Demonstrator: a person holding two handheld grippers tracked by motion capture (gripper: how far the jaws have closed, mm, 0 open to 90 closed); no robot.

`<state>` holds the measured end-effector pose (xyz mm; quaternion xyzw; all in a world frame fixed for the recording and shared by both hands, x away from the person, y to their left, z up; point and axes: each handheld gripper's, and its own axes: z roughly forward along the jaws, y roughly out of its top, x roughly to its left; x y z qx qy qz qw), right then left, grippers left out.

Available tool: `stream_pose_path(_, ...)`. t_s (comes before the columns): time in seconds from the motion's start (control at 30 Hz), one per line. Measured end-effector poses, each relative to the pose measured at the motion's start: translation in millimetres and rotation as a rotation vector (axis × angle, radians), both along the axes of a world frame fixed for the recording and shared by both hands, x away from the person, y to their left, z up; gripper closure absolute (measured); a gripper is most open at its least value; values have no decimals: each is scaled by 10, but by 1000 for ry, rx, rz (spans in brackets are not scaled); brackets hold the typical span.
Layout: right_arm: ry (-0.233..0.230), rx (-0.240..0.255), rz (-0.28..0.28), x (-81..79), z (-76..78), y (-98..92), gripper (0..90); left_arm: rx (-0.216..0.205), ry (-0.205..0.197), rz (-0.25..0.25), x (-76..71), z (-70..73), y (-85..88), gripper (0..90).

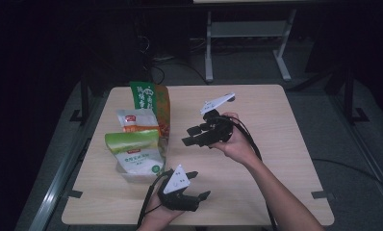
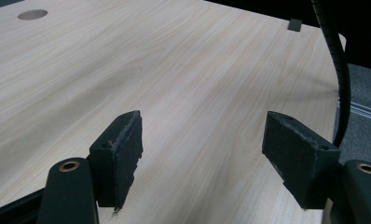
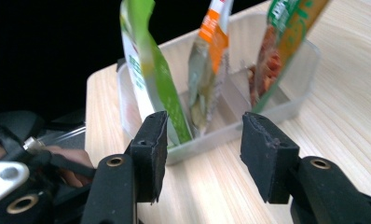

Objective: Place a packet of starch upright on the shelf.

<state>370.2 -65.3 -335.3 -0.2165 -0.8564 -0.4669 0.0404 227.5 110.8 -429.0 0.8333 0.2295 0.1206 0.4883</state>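
Both grippers stood with their jaws apart and nothing between them. On the right gripper (image 1: 192, 135), held above the middle of the wooden table (image 1: 286, 144) and pointing toward the person's left, the pads (image 3: 263, 154) were parted with bare tabletop in the gap, aimed at a clear plastic bin (image 3: 295, 100) just ahead, apart from it. The left gripper (image 1: 195, 185) rested low at the near edge of the table, its jaws spread wide over plain wood, its pads (image 2: 120, 156) touching nothing, a black cable (image 2: 335, 70) curving past on one side. In the bin, which sat at the left side of the table, three packets stood upright in a row: a green-and-white pouch (image 3: 148, 77) at the end nearest the person, a white-and-orange sachet (image 3: 209, 60) in the middle, and a green-and-orange bag (image 3: 279, 46) at the far end. Each leaned slightly, its bottom edge down inside the bin.
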Motion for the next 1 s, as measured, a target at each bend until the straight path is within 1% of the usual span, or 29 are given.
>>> stream_pose_path(0.07,-4,-5,-14,2,-17,-78,485,1,-2,1,12,7,4,281)
stream_pose_path(0.1,-4,-5,-14,2,-17,-78,485,1,-2,1,12,7,4,281)
stream_pose_path(0.27,6,-11,-46,-12,-25,-212,472,6,-6,4,12,13,6,282)
stream_pose_path(0.33,12,-13,-54,-19,-24,-236,471,7,-3,3,14,16,6,282)
stream_pose_path(0.43,6,-15,-67,-21,-36,-317,468,6,-1,4,23,16,5,281)
stream_pose_path(0.47,9,-16,-74,-22,-39,-342,462,12,-11,1,32,19,9,281)
stream_pose_path(0.53,10,-21,-86,-23,-47,-413,456,8,-5,3,36,17,6,281)
stream_pose_path(0.6,9,-19,-92,-26,-49,-441,455,4,-3,5,45,18,10,280)
stream_pose_path(0.63,14,-19,-103,-30,-55,-505,452,7,-2,7,52,17,14,279)
stream_pose_path(0.7,11,-20,-106,-30,-60,-526,449,8,-1,5,57,15,17,278)
stream_pose_path(0.73,18,-19,-112,-34,-64,-553,446,10,-1,5,59,12,19,278)
stream_pose_path(0.87,32,-24,-138,-55,-118,-704,429,-3,10,15,59,4,21,275)
stream_pose_path(0.9,32,-24,-138,-55,-118,-704,429,-3,10,15,59,4,21,274)
stream_pose_path(0.93,35,-21,-150,-71,-135,-764,426,3,8,11,63,5,21,274)
stream_pose_path(1.0,36,-24,-154,-81,-142,-793,425,3,8,11,64,6,19,273)
